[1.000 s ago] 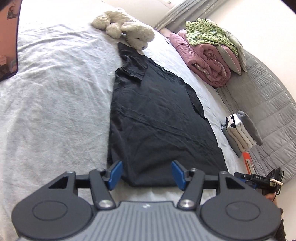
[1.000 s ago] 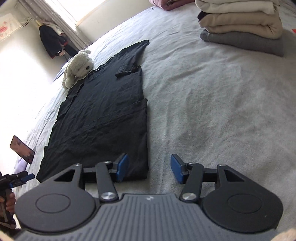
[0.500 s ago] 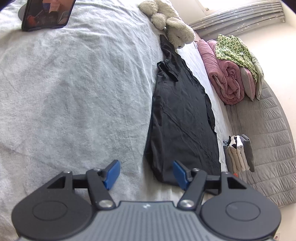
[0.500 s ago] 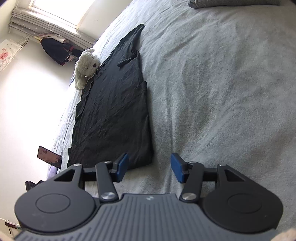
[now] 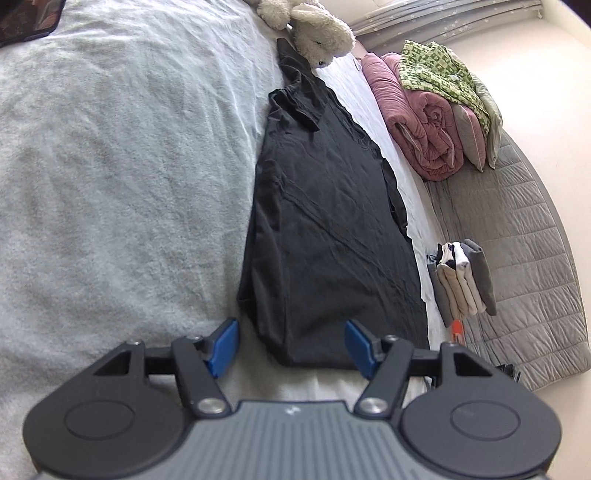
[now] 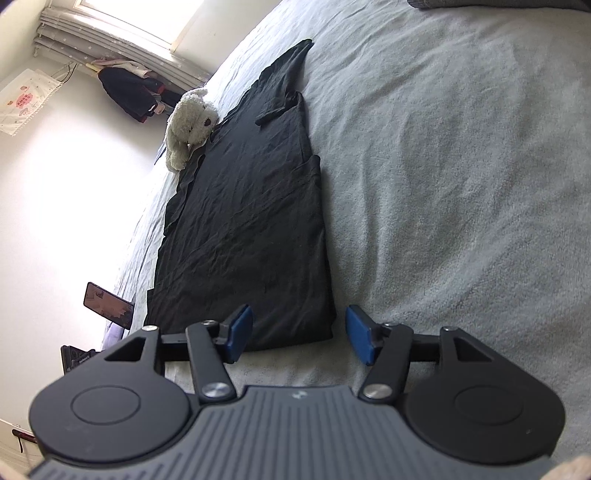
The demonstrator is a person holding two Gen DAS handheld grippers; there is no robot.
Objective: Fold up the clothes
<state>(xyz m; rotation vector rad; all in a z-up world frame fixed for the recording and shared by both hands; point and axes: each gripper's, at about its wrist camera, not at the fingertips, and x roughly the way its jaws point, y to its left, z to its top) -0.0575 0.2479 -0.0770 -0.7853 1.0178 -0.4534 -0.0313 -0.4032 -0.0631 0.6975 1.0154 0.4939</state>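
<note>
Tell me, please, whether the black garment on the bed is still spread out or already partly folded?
Partly folded. The black garment lies flat as a long narrow strip, its sides doubled inward with layered edges, one sleeve turned over on top. No claw holds it.

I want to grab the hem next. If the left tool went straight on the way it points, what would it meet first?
Probably the near hem of the black garment, which lies straight ahead between the open fingers of the left tool. Nothing shows in between, though its height above the bed is unclear.

plush dog (image 5: 314, 27), pink quilt (image 5: 424, 122), phone (image 6: 108, 305)
</note>
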